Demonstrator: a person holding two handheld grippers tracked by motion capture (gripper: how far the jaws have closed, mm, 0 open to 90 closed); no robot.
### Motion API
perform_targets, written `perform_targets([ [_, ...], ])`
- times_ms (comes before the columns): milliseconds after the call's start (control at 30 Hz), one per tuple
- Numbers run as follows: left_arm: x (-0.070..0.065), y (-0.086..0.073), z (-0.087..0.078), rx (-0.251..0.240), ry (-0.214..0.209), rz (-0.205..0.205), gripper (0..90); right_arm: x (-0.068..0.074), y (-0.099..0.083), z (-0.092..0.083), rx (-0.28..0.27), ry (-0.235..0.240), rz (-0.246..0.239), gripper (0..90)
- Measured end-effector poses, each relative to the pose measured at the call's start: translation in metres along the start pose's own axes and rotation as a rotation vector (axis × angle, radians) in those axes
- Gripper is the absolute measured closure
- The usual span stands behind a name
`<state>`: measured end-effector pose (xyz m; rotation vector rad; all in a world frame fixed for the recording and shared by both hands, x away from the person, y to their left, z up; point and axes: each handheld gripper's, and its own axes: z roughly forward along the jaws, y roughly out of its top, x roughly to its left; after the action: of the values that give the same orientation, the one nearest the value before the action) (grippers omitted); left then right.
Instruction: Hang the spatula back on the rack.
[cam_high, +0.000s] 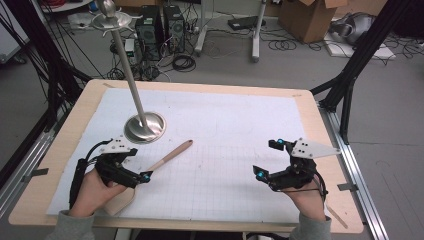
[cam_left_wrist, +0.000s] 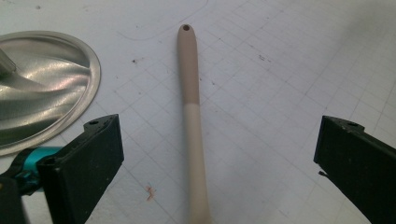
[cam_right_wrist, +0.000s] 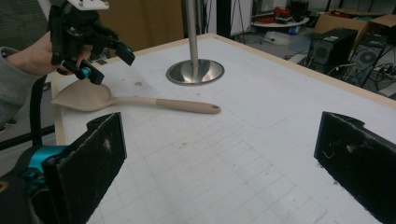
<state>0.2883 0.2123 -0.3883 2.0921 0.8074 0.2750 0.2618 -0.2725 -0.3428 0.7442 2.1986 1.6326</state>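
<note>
Spoon (cam_high: 167, 156) lies flat on the worktop (cam_high: 230, 145), handle running straight ahead between my left tool's (cam_high: 141, 176) wide-open, empty jaws, bowl toward me under that hand, so left is nearer; right tool (cam_high: 267, 159), also open and empty, sits well apart.

A beige wooden spoon (cam_high: 167, 158) lies flat on the white gridded surface (cam_high: 225, 150), just beside the round steel base of a stand (cam_high: 144, 127). Its handle end is darker, with a small hole at the tip; its broad bowl lies near the surface's front edge.
</note>
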Motion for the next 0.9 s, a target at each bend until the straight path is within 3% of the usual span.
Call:
perform_targets([
  [900, 0.007, -0.005, 0.027, 0.077, 0.024, -0.012, 3.5, 0.001, -0.003, -0.008, 0.003, -0.013, 0.004, 1.3],
])
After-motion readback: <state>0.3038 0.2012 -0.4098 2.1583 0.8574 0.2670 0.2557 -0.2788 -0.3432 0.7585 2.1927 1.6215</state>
